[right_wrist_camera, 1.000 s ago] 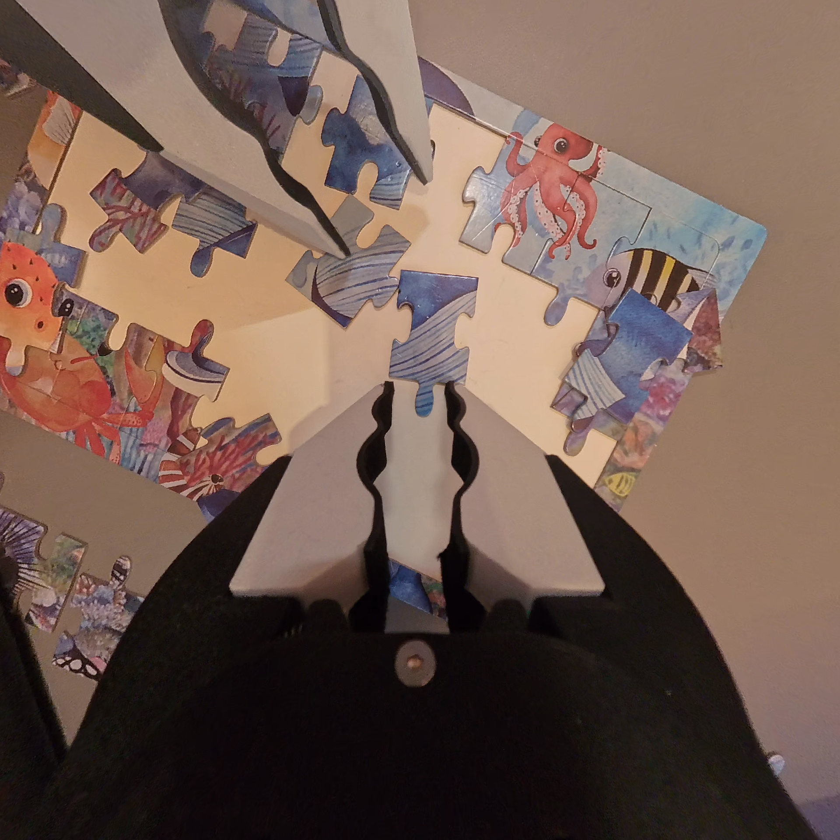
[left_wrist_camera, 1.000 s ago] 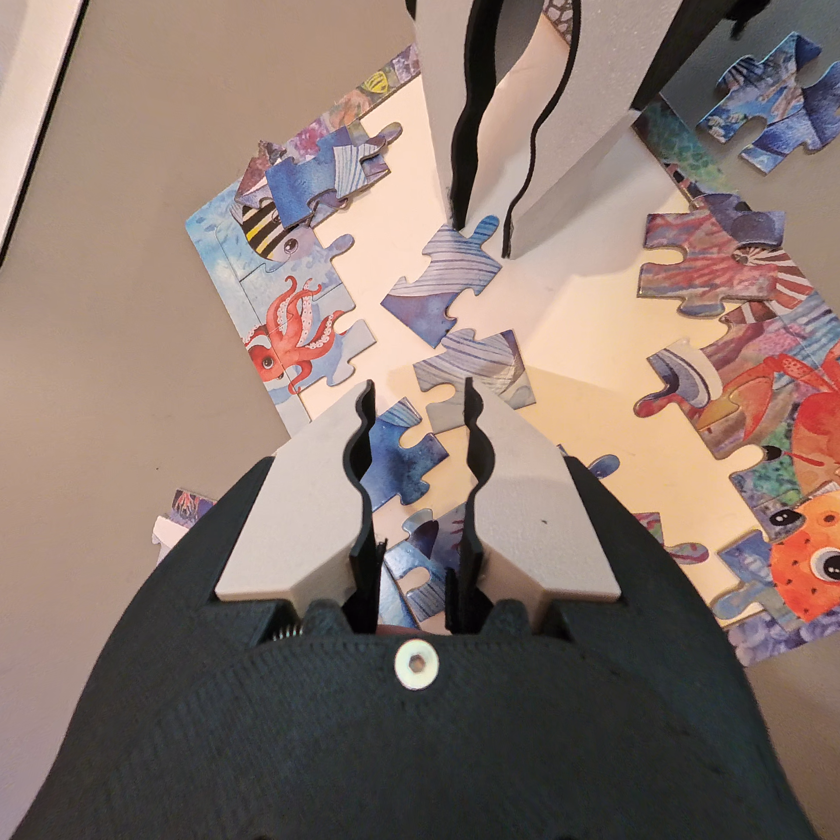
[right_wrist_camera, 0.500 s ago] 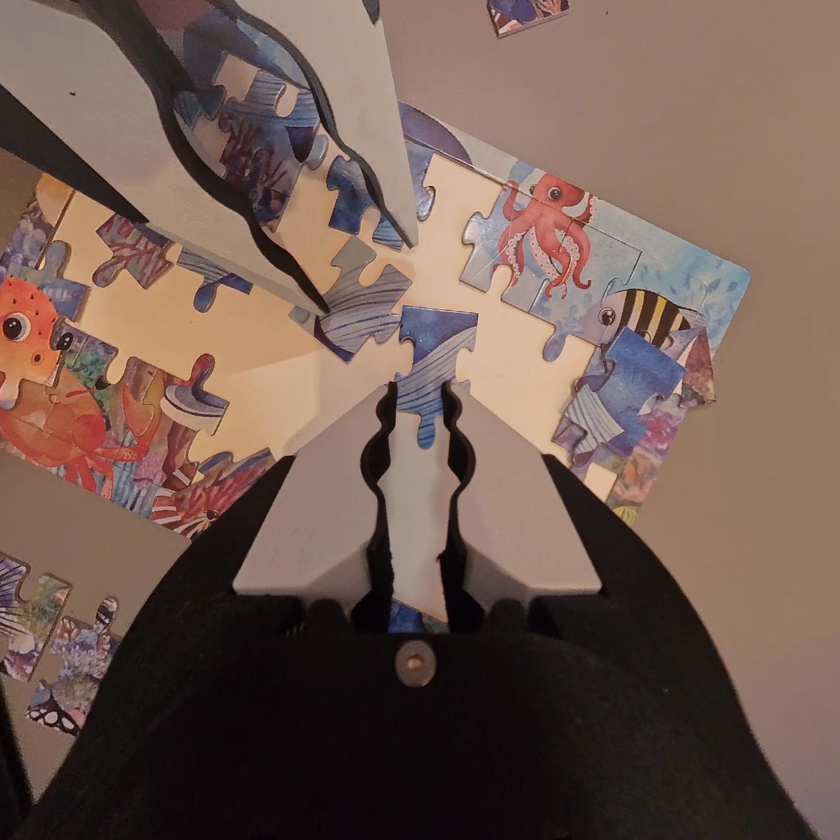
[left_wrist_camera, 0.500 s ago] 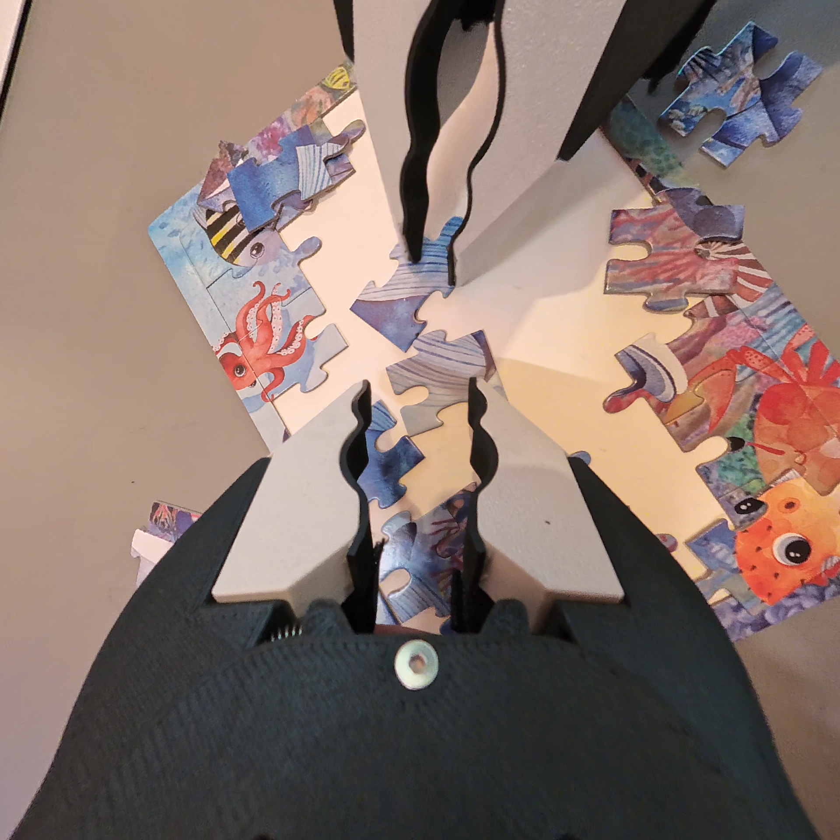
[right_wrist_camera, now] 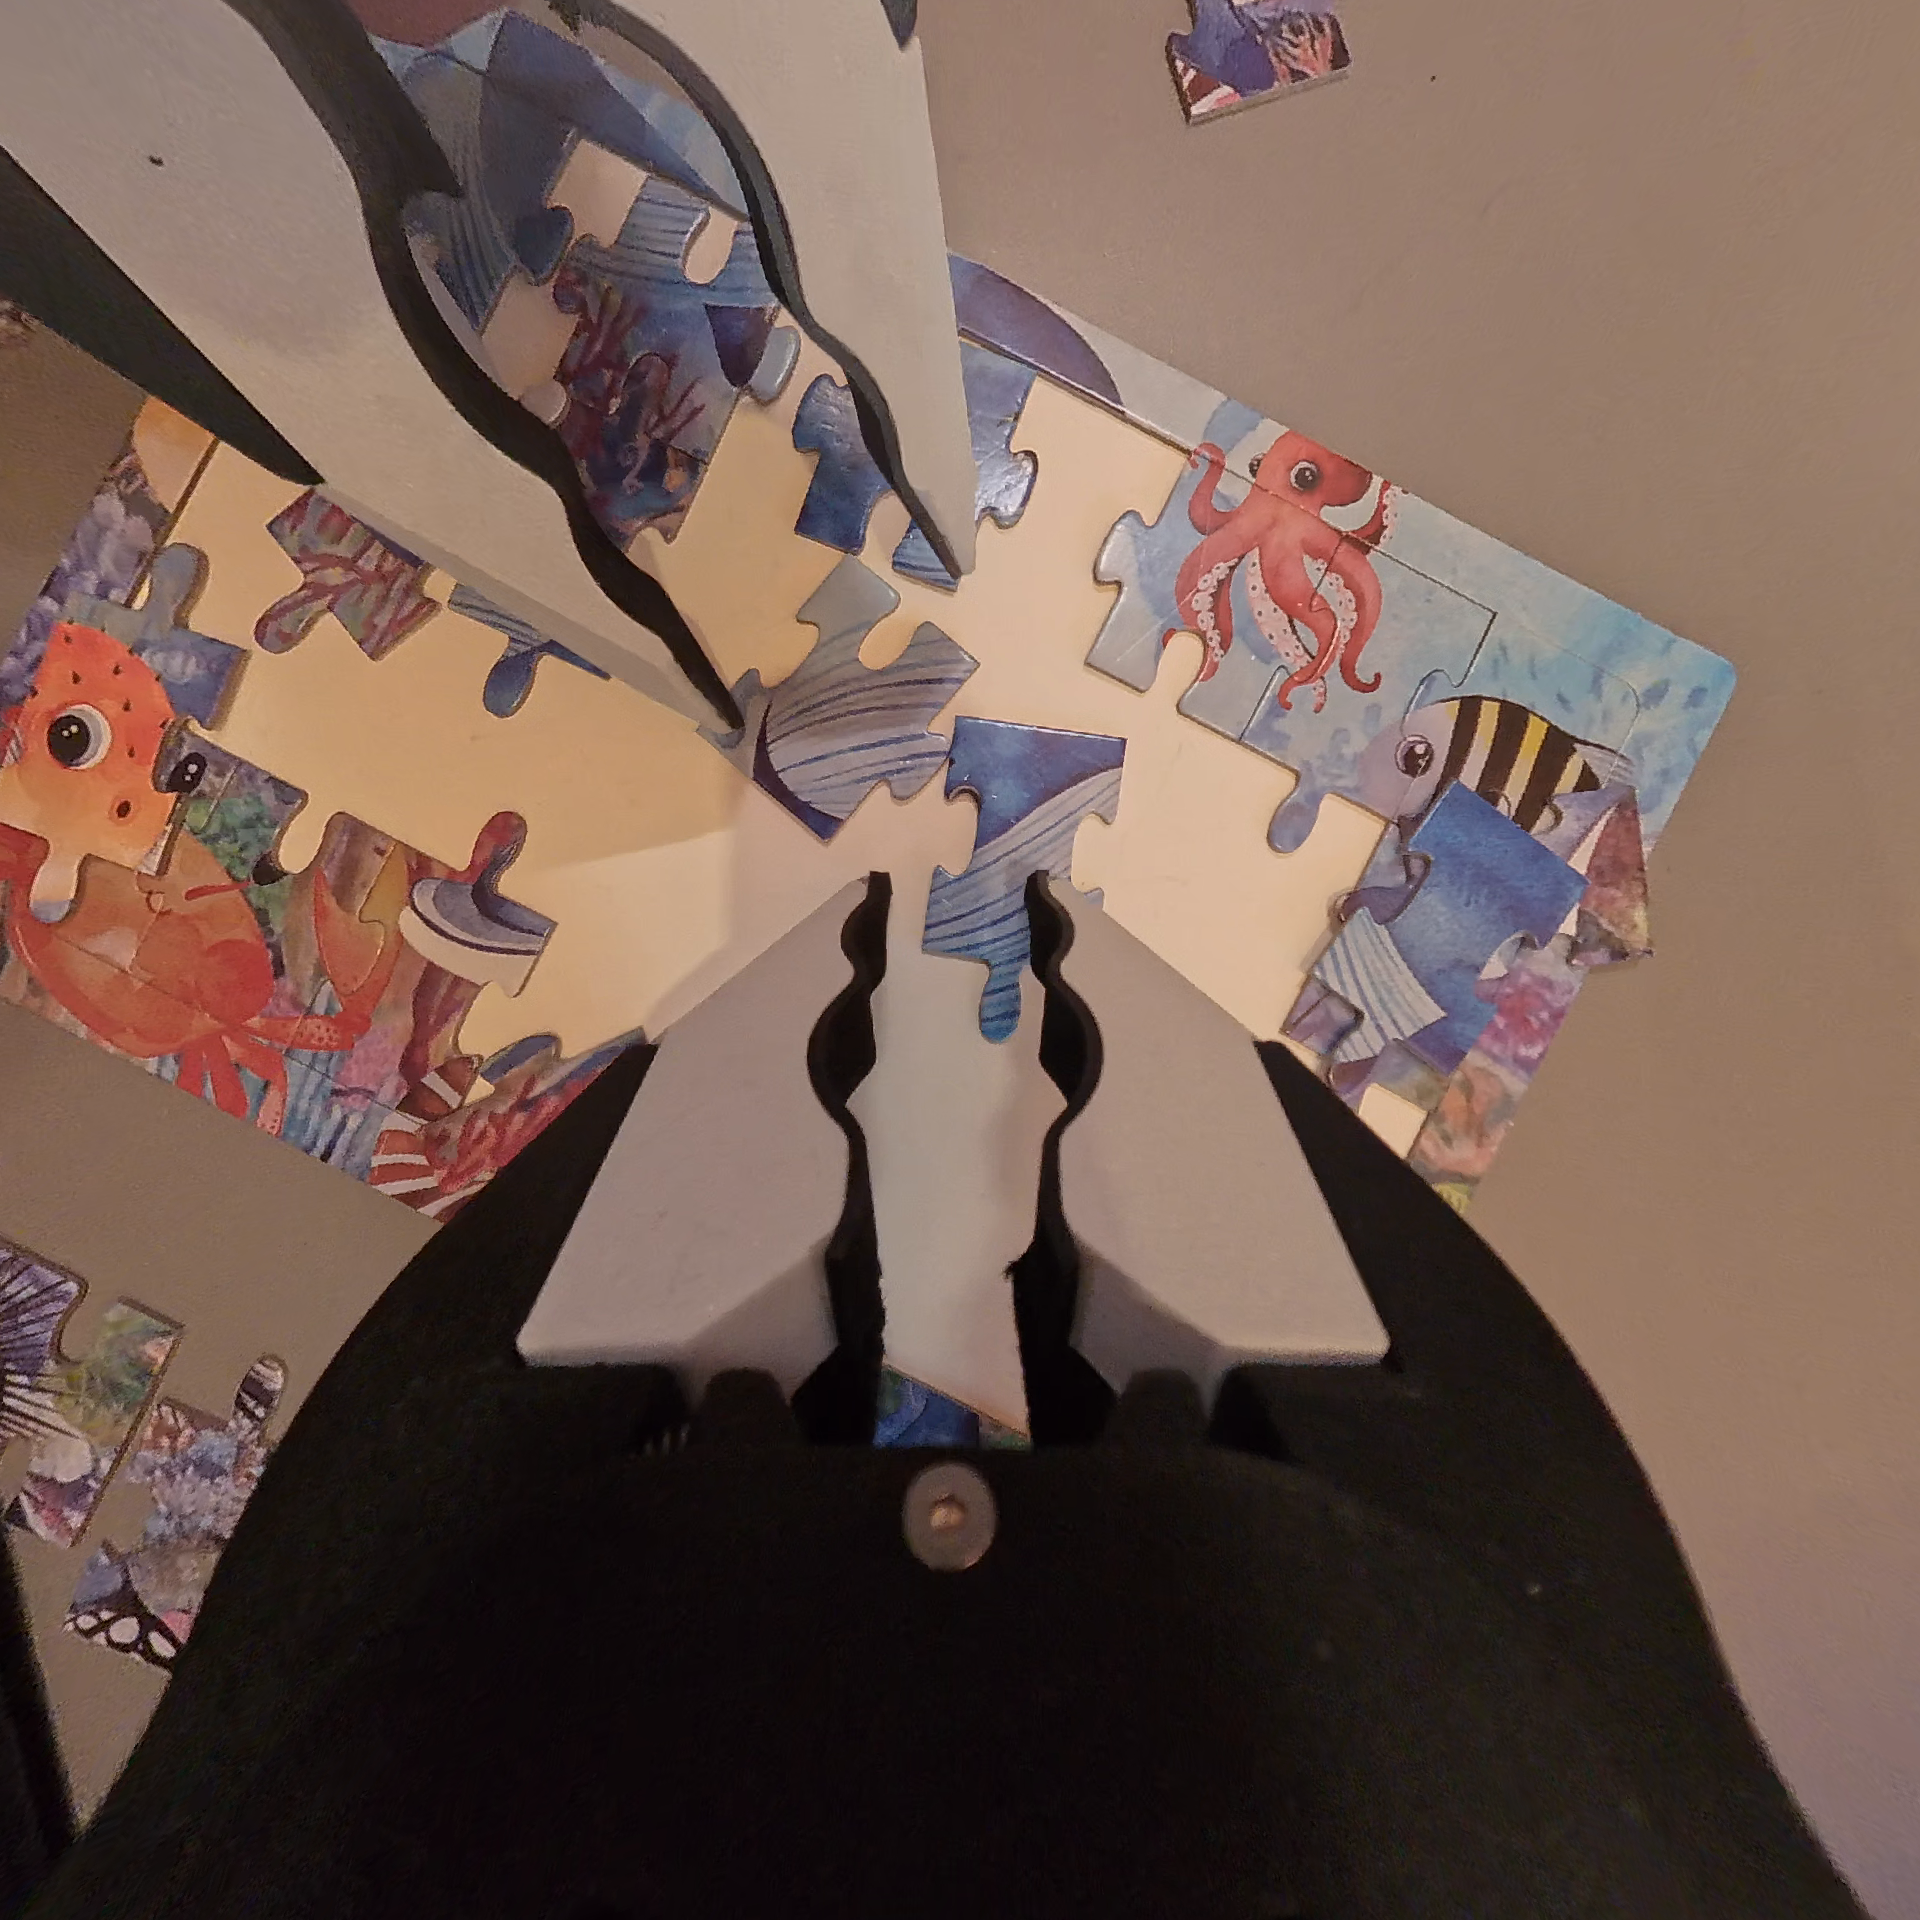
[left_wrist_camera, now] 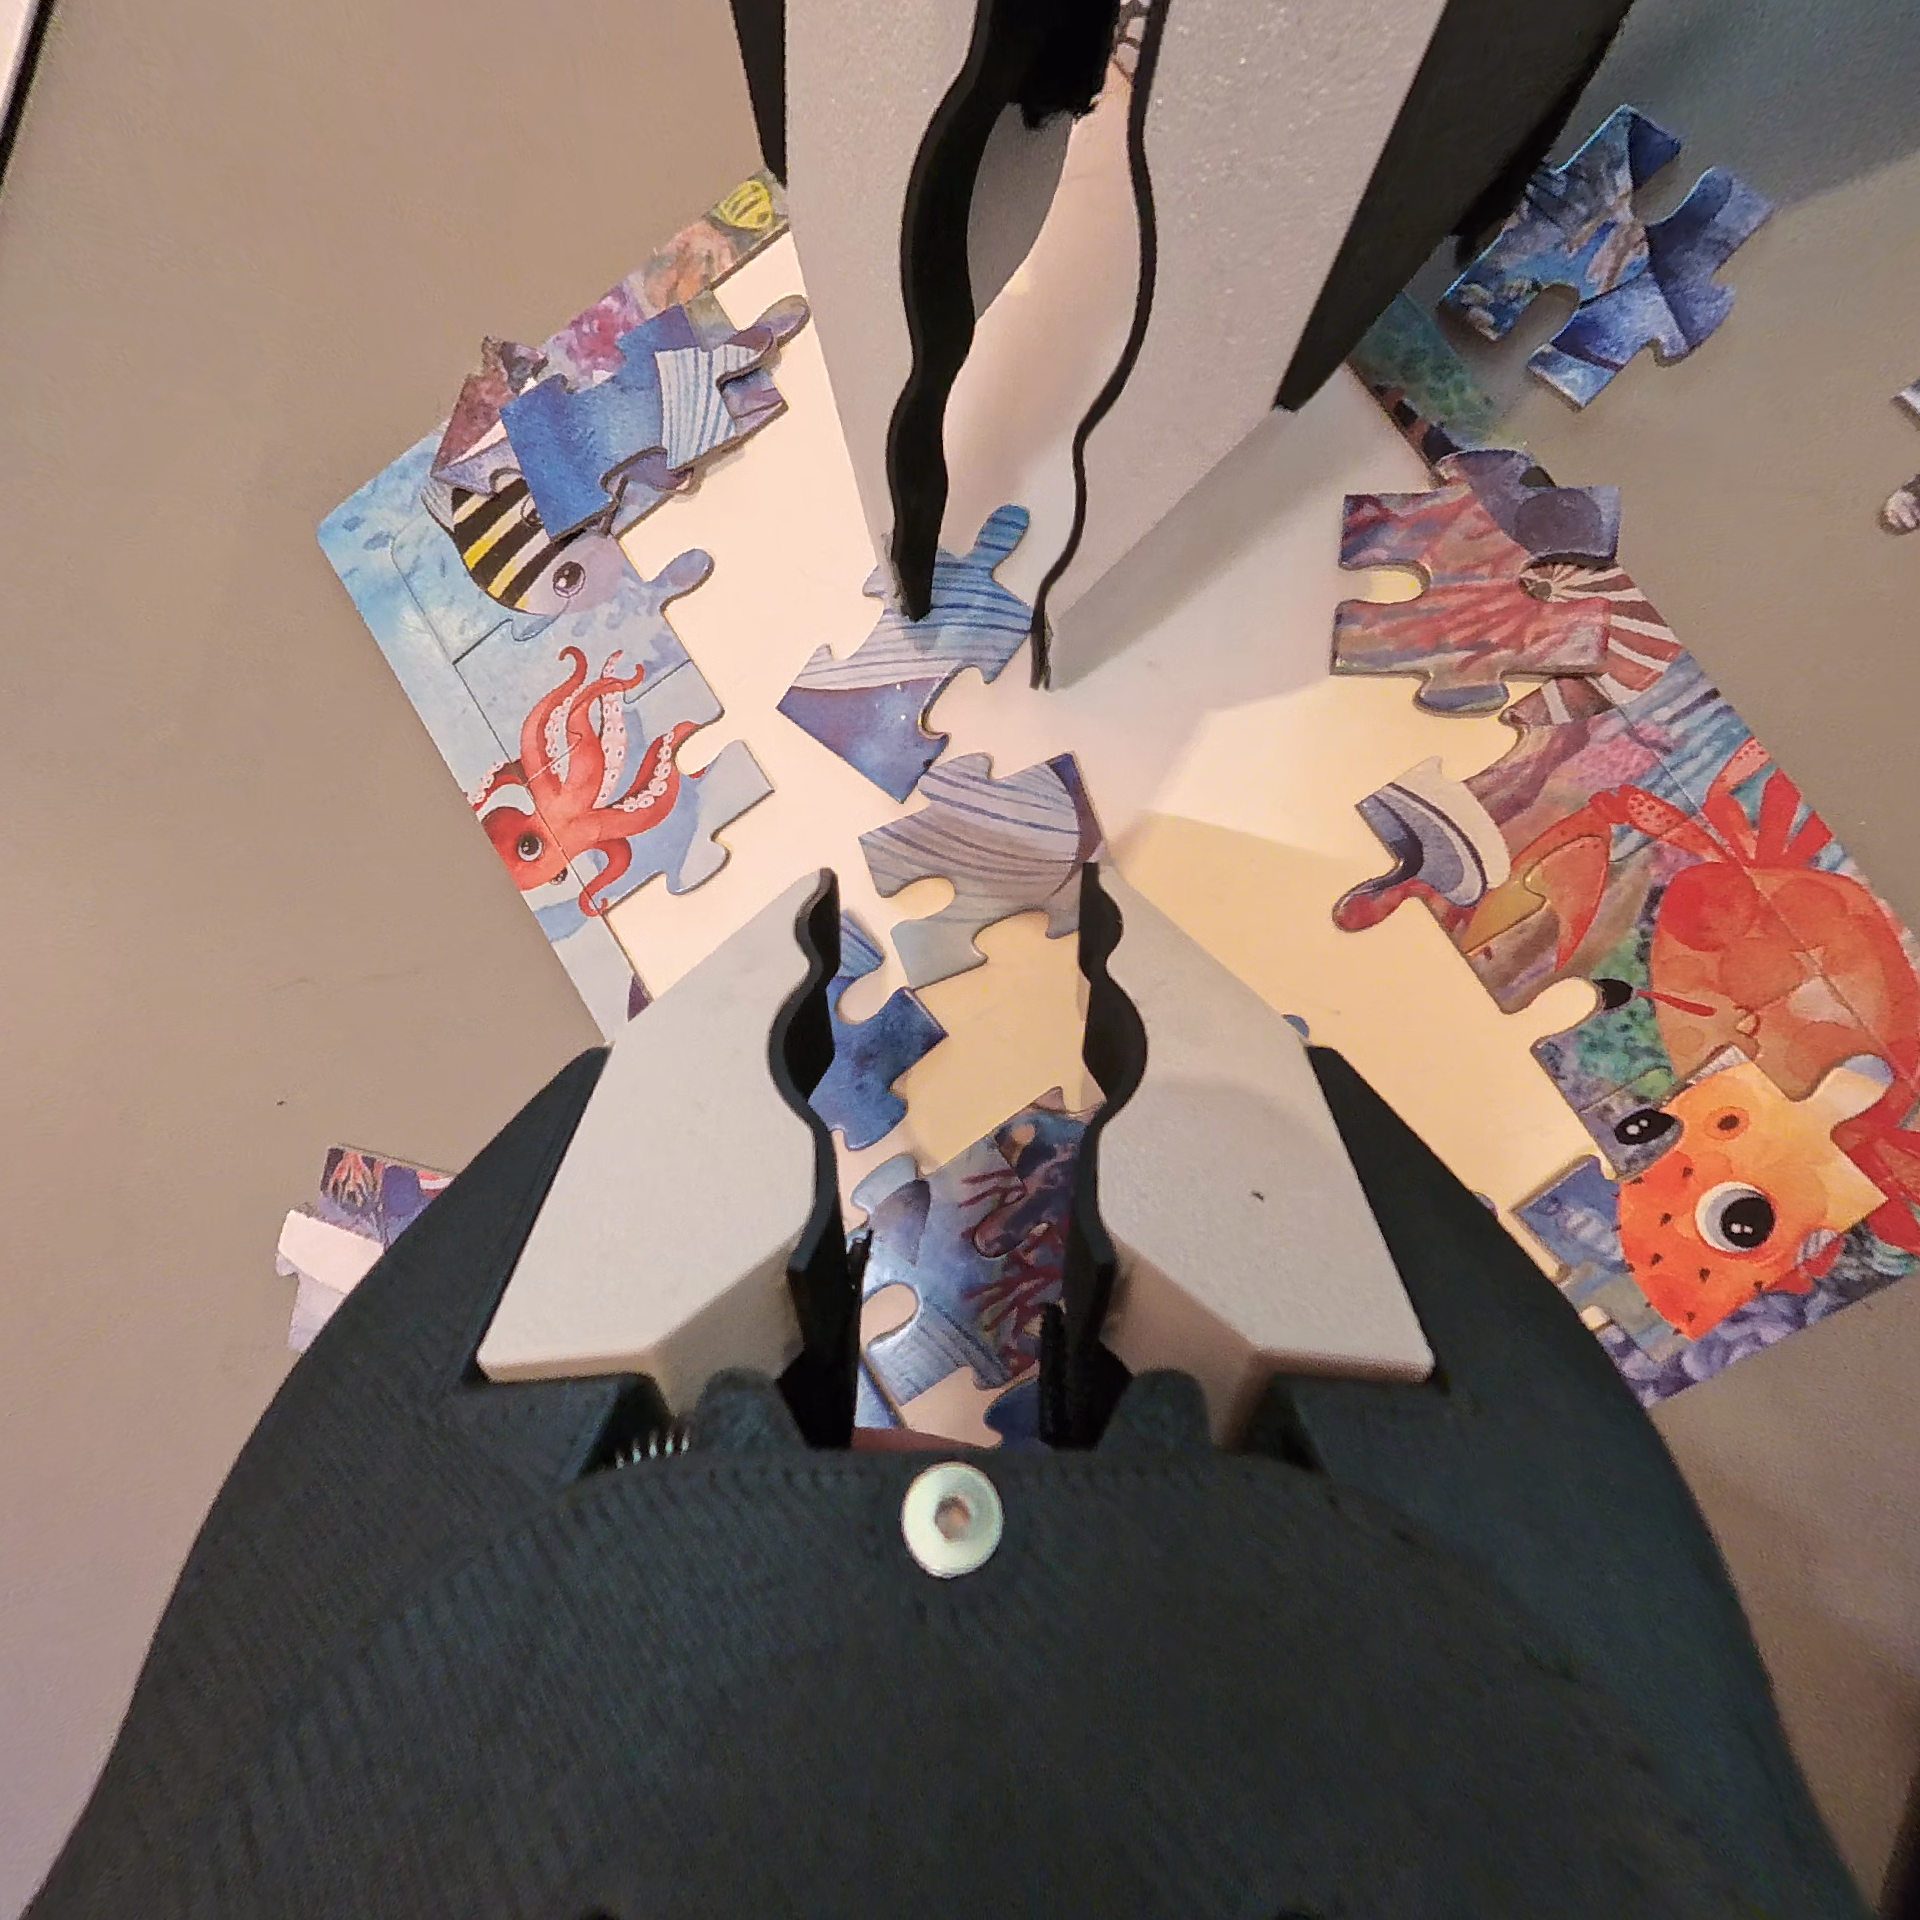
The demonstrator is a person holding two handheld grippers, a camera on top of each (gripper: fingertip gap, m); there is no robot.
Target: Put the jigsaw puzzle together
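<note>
Jigsaw puzzle [left_wrist_camera: 582, 717] half-built: octopus, crab corners done; middle bare.

The left gripper [left_wrist_camera: 956, 883] has a broad, dark teal-black printed body with fine layer lines, a silver screw [left_wrist_camera: 952, 1535] set in its middle, and a small coil spring [left_wrist_camera: 649, 1449] showing at the base of one finger. Its two fingers [left_wrist_camera: 707, 1122] are pale grey wedges — each lined on the inner face with a wavy black pad. The right gripper [right_wrist_camera: 958, 883] is built alike: a matt black body, a dull metal screw [right_wrist_camera: 948, 1512], and light grey wedge fingers [right_wrist_camera: 1195, 1143] with scalloped black pads — one pad edge slightly frayed.
</note>
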